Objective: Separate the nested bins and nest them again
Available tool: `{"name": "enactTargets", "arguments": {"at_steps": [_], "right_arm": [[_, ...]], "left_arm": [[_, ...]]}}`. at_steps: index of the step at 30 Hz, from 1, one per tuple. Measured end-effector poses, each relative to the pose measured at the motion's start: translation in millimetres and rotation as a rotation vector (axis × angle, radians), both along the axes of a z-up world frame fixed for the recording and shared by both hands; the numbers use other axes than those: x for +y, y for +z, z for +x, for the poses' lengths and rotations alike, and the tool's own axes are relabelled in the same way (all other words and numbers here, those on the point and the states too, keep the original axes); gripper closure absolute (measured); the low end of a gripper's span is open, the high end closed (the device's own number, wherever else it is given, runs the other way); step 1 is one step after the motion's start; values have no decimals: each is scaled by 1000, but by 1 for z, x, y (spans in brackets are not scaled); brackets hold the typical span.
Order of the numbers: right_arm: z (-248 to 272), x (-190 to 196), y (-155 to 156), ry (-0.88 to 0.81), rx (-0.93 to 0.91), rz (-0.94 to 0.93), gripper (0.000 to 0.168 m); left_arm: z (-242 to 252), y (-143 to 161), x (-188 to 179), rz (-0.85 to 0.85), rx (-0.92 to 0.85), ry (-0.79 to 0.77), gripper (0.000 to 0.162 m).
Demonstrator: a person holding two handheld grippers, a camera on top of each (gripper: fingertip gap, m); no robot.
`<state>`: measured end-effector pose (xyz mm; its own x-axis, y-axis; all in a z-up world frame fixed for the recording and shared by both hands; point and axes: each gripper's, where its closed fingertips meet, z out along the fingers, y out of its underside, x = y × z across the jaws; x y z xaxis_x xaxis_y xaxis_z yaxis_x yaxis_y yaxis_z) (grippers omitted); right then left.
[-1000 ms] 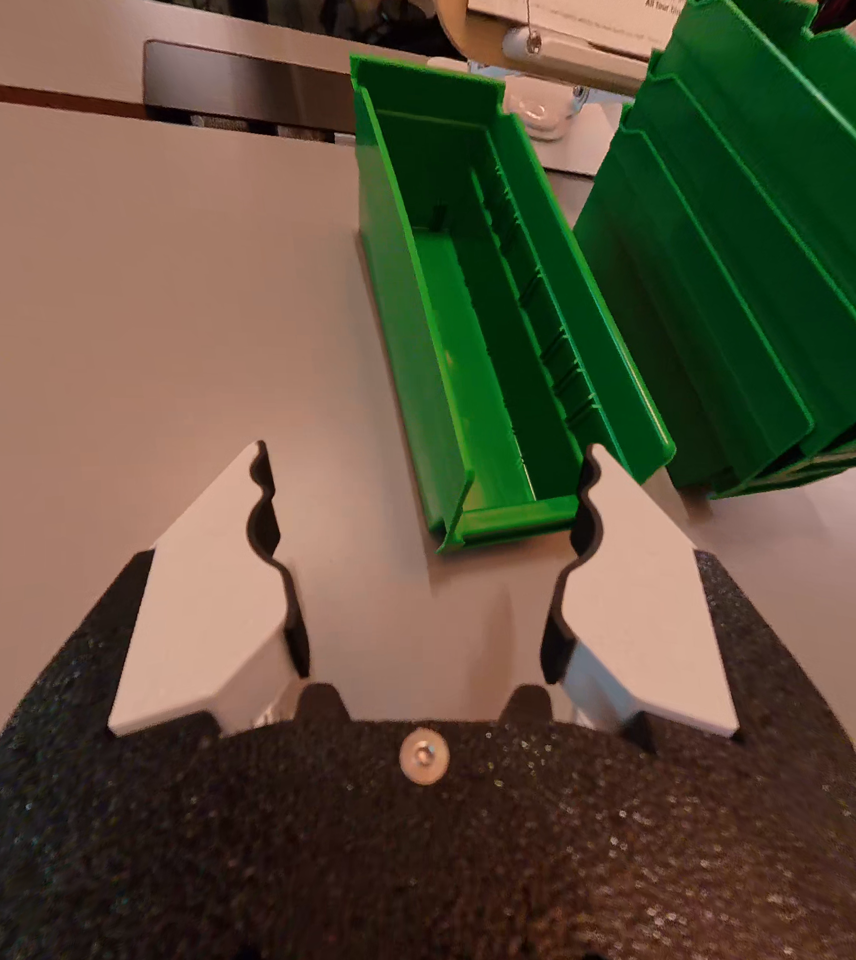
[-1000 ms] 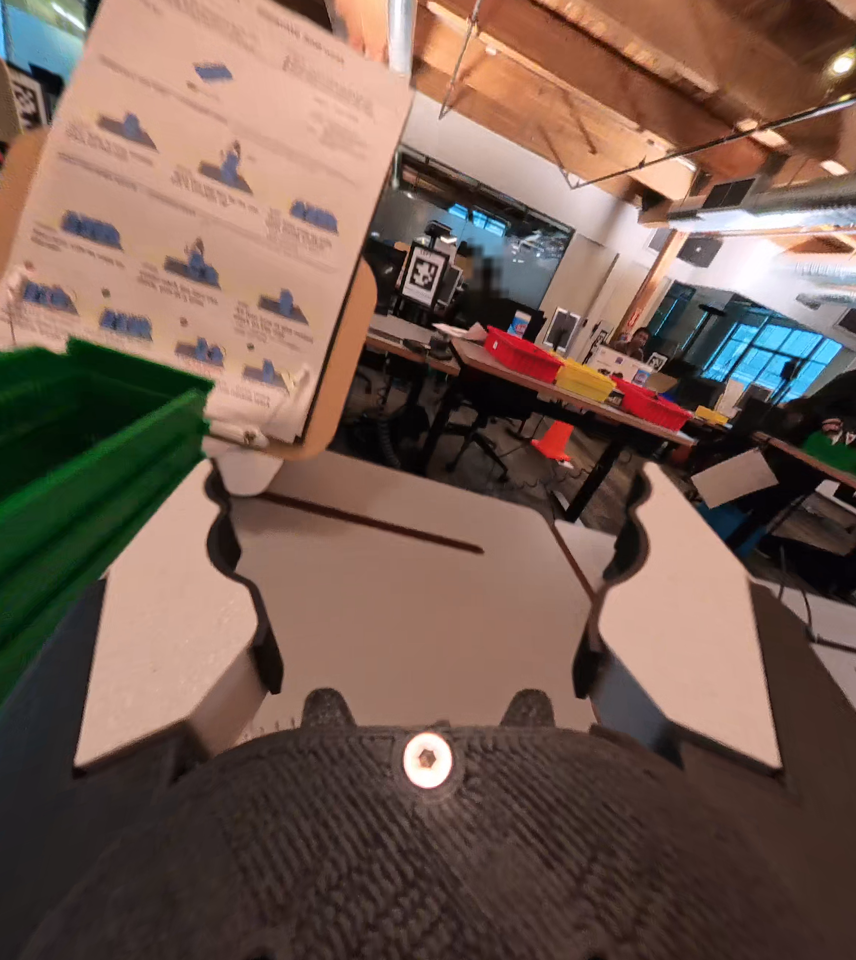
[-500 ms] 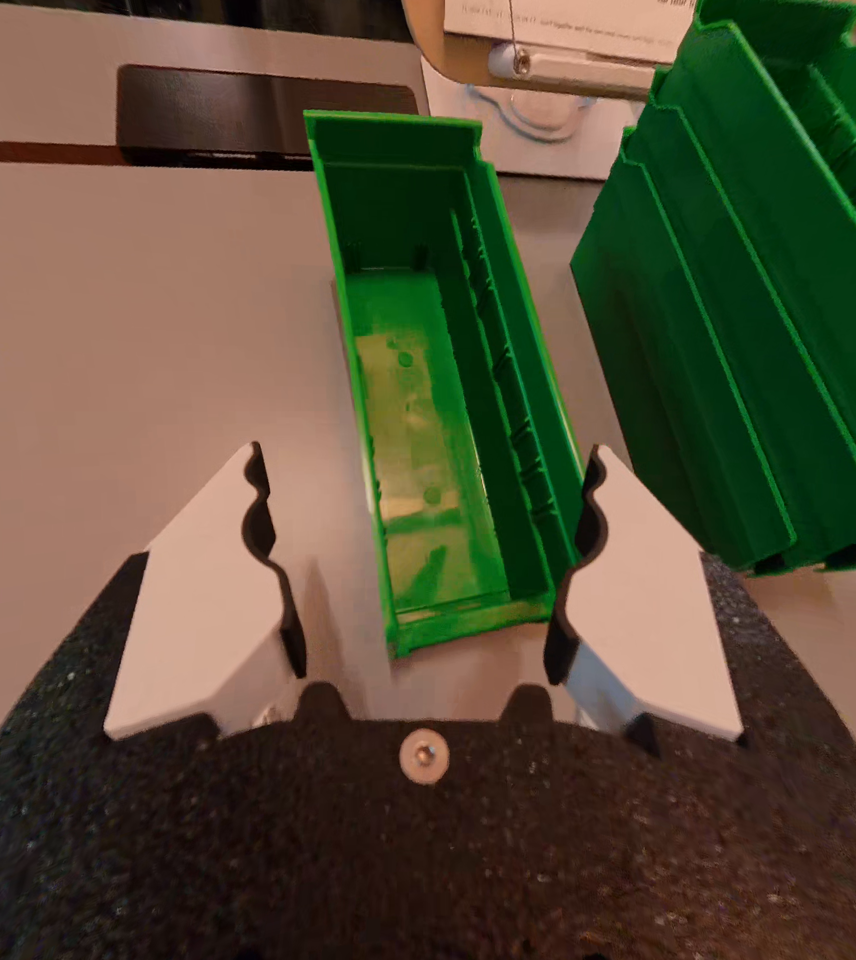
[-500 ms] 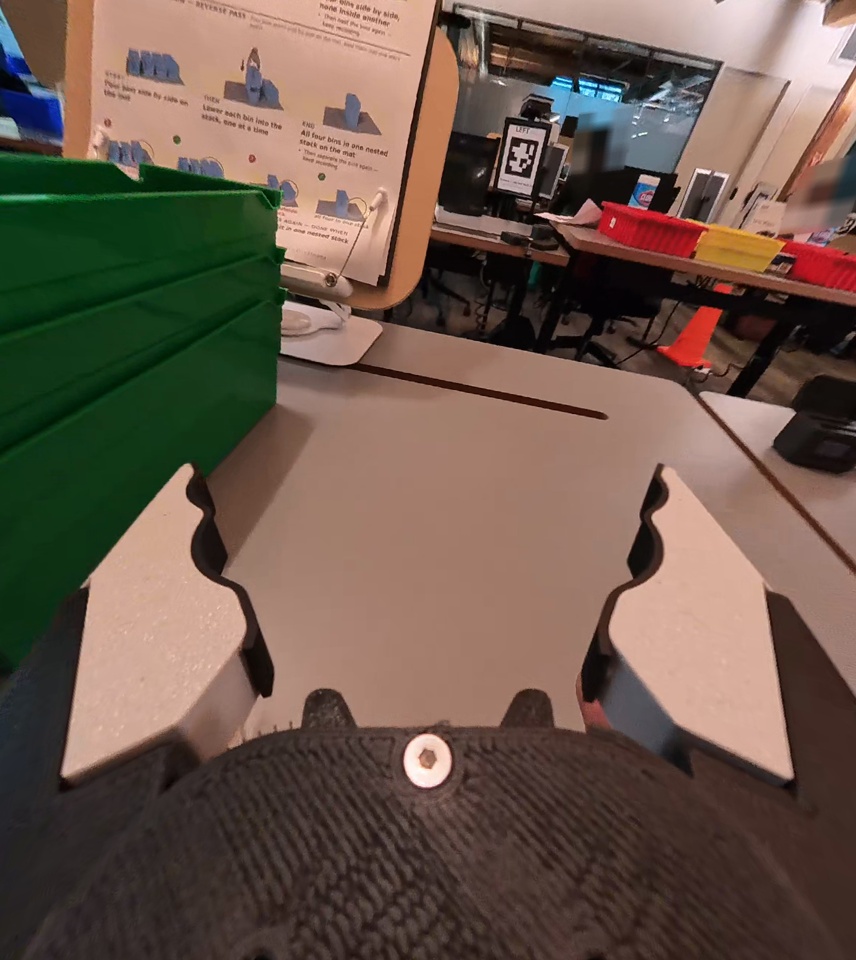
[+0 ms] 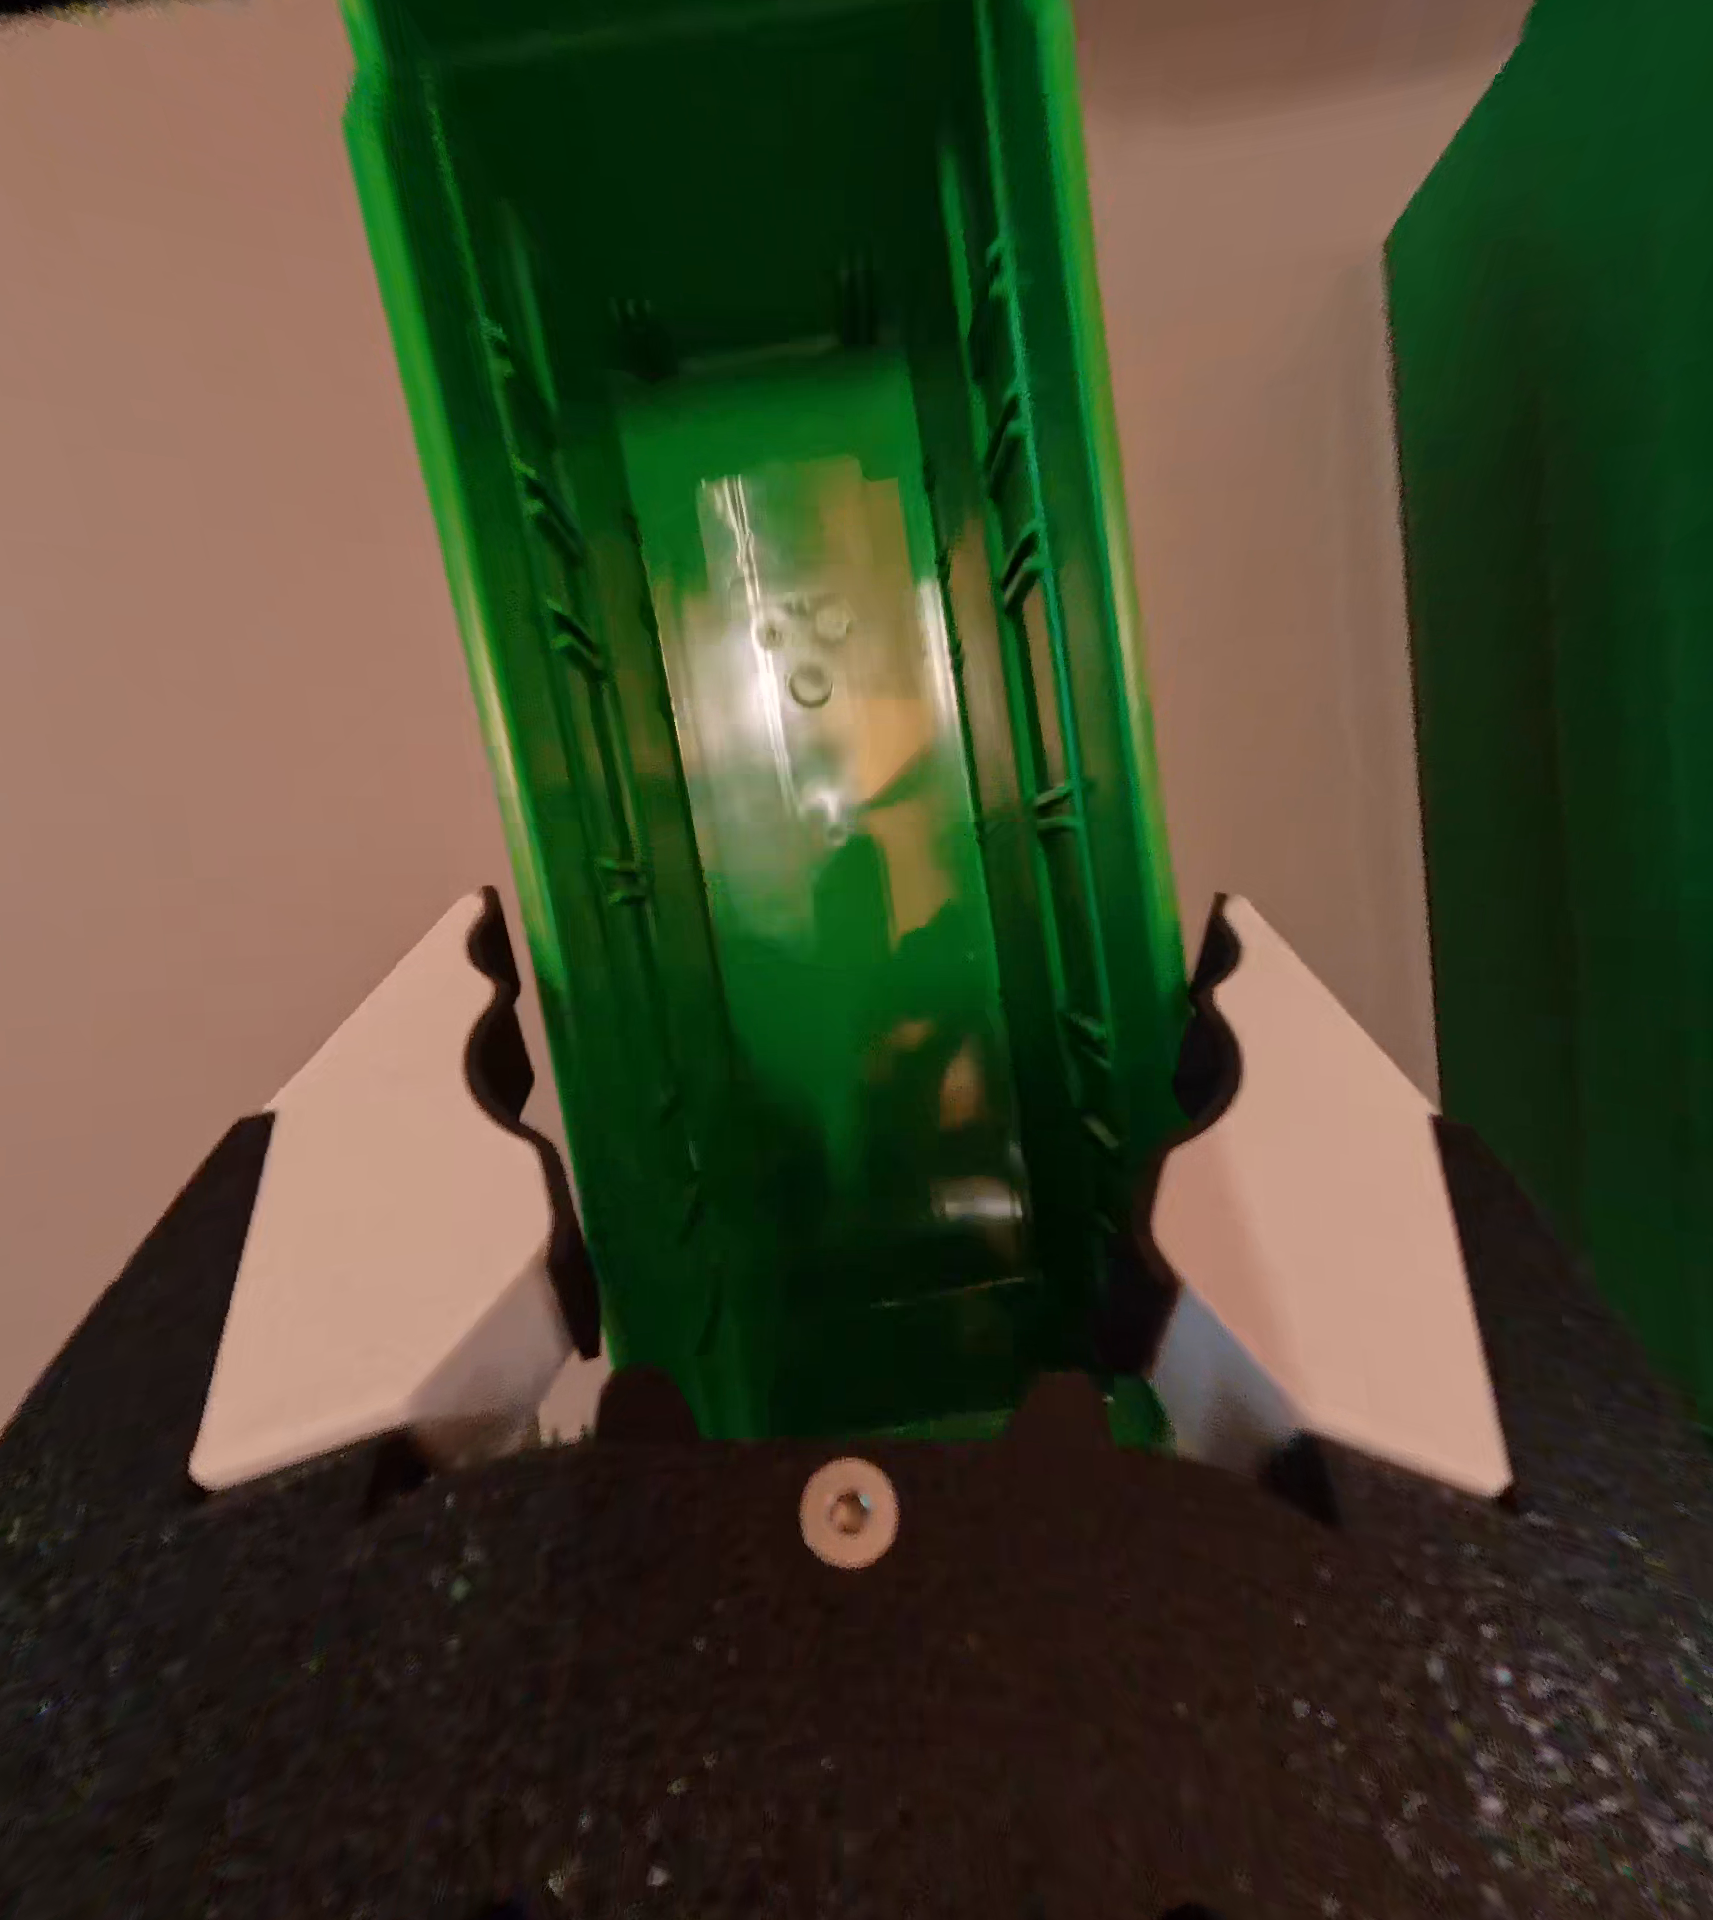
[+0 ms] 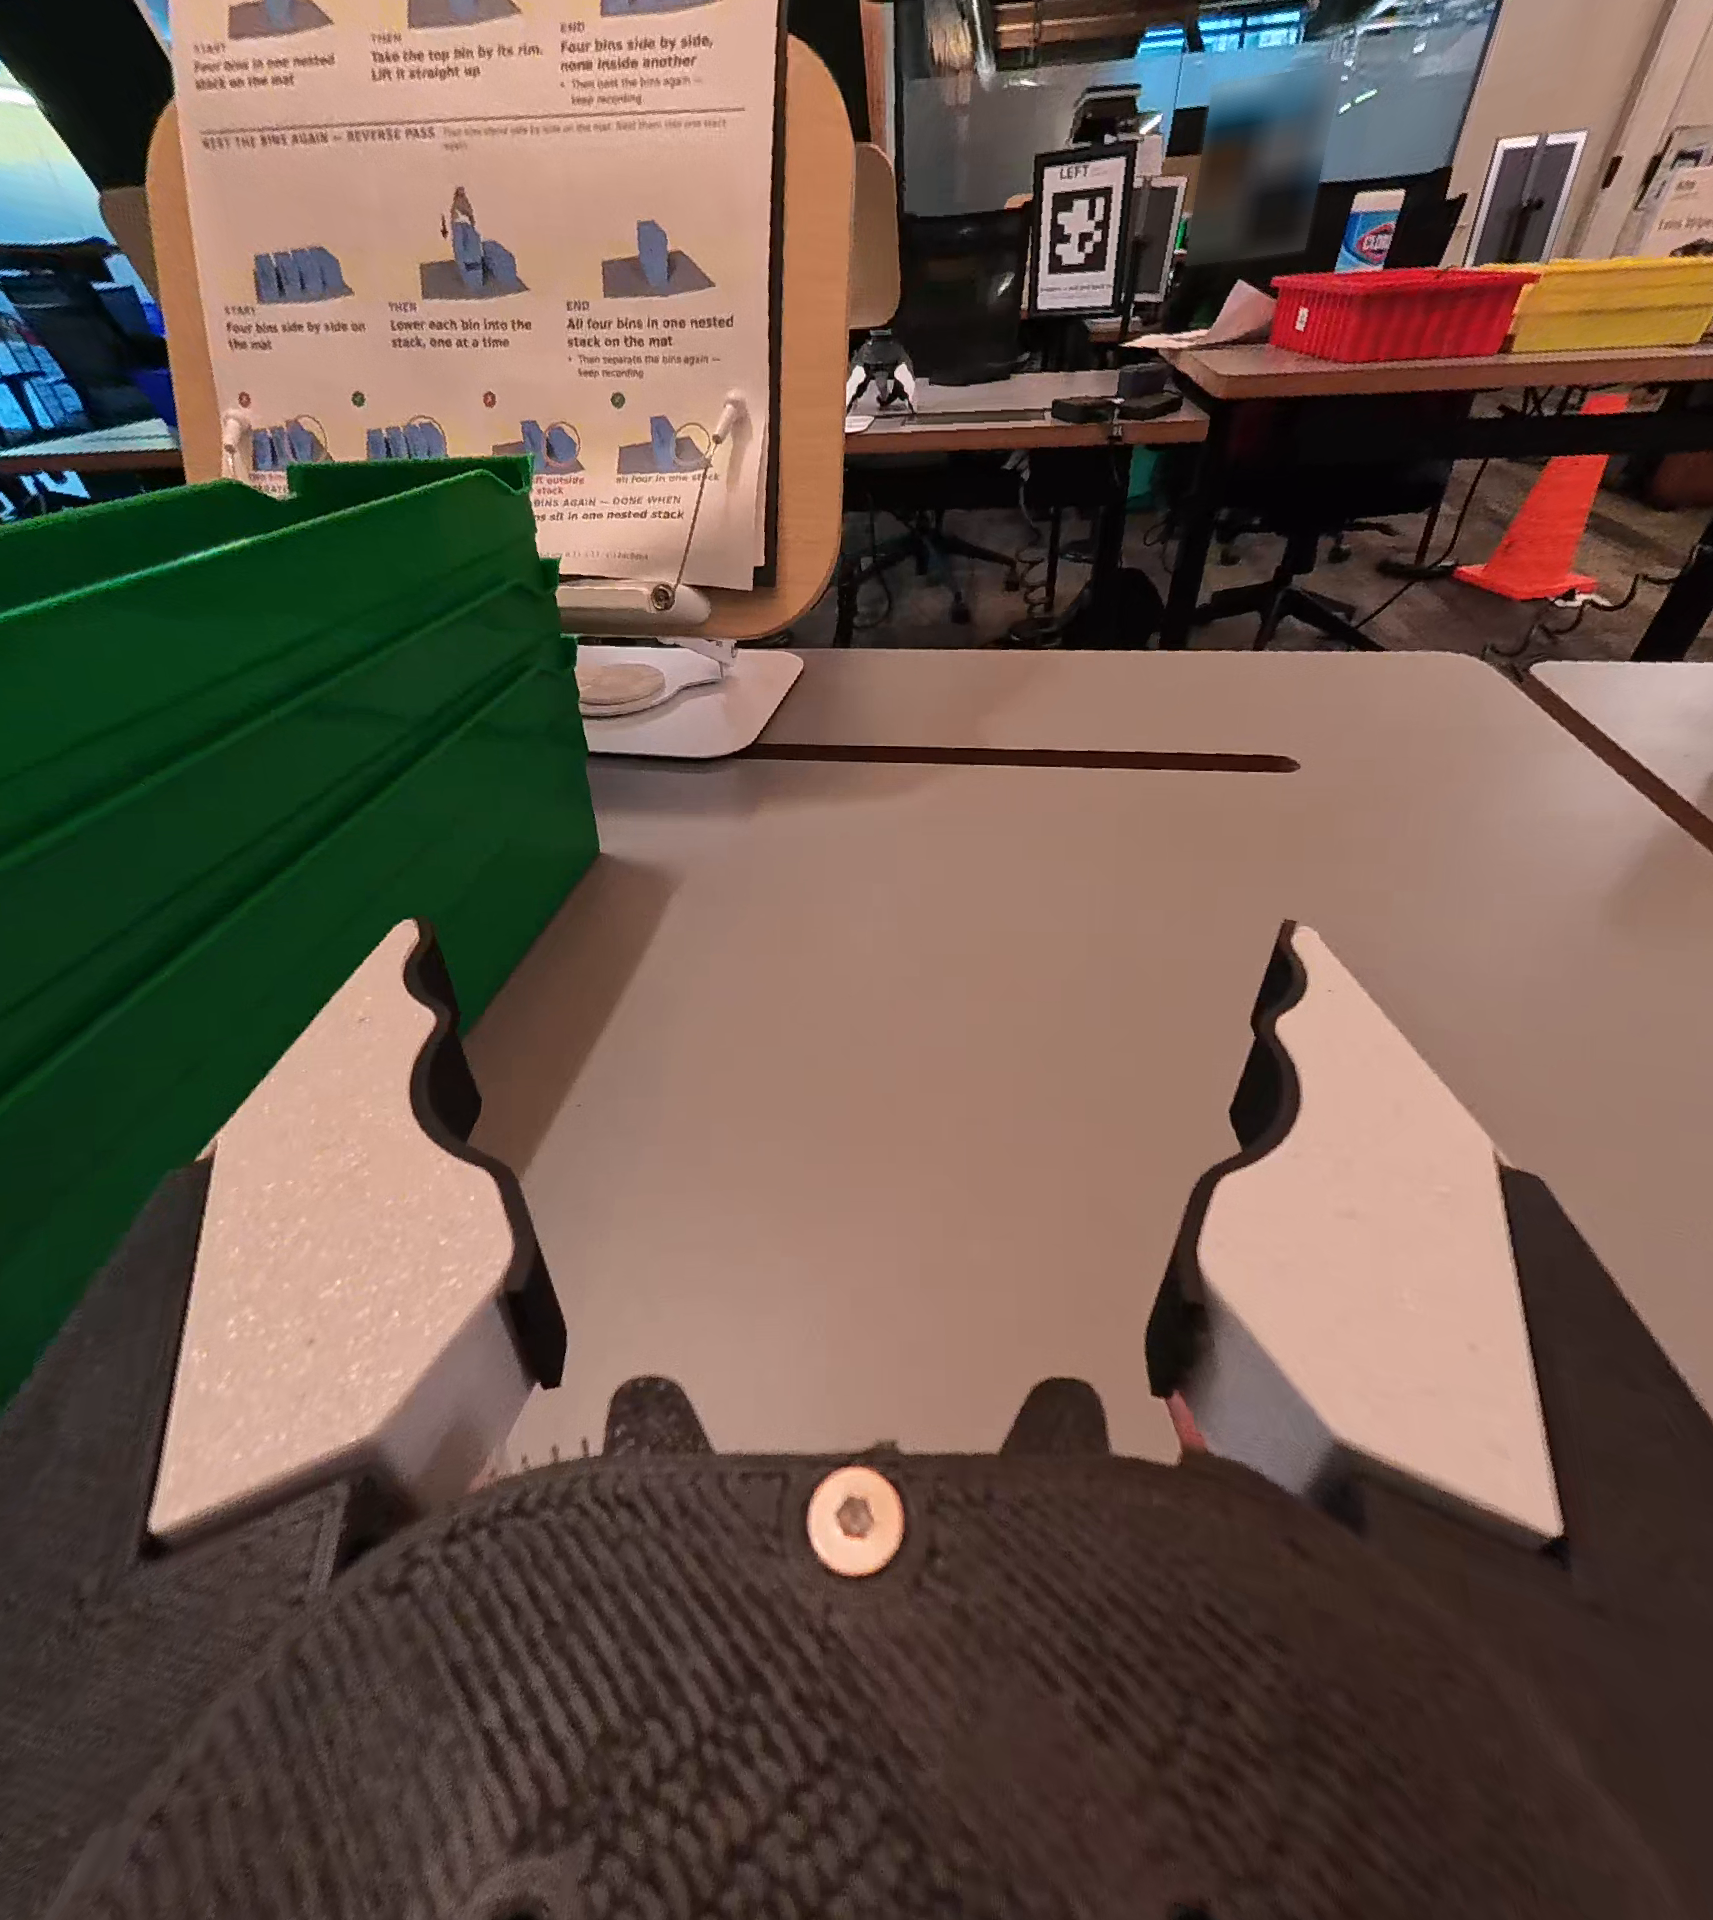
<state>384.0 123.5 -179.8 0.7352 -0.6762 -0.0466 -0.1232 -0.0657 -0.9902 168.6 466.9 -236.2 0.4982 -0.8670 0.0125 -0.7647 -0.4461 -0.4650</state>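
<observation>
A single green bin (image 5: 779,727) lies lengthwise between the wide-spread fingers of the left gripper (image 5: 847,1122), open side up, running straight ahead. The nested stack (image 6: 208,831) stands left of the right gripper (image 6: 852,1143), also spread wide, over bare table (image 6: 935,935) ahead.

Single green bin (image 5: 810,727) upright, open-topped, beside nested green stack (image 6: 208,831).

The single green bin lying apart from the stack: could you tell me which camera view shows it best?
The left wrist view: the single green bin fills the centre, its open interior visible, lying between the fingers of the open left gripper on the table. The right wrist view shows only the nested stack, not this bin.
</observation>
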Motion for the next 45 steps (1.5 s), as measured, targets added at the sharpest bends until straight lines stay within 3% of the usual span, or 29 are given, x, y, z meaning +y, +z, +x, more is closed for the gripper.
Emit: {"name": "enactTargets", "arguments": {"at_steps": [3,13,17,25,29,33,38,45], "right_arm": [[-3,1,3,17,-4,11,24],[-6,2,5,35,13,18,27],[-6,1,4,38,19,17,27],[-7,0,6,46,32,29,28],[-6,-2,8,43,30,34,29],[-8,-3,11,53,39,47,30],[-8,-7,12,52,36,31,30],[-19,-1,21,116,93,120,34]], "left_arm": [[-1,-18,-6,-90,84,-4,21],[-11,-11,-10,-198,145,13,51],[-10,22,-16,-249,78,20,55],[2,123,-31,-210,-45,-25,56],[22,170,-60,-186,-104,-68,56],[49,194,-93,-187,-138,-98,56],[83,194,-131,-208,-147,-112,55],[113,164,-155,-189,-93,-95,55]]}}
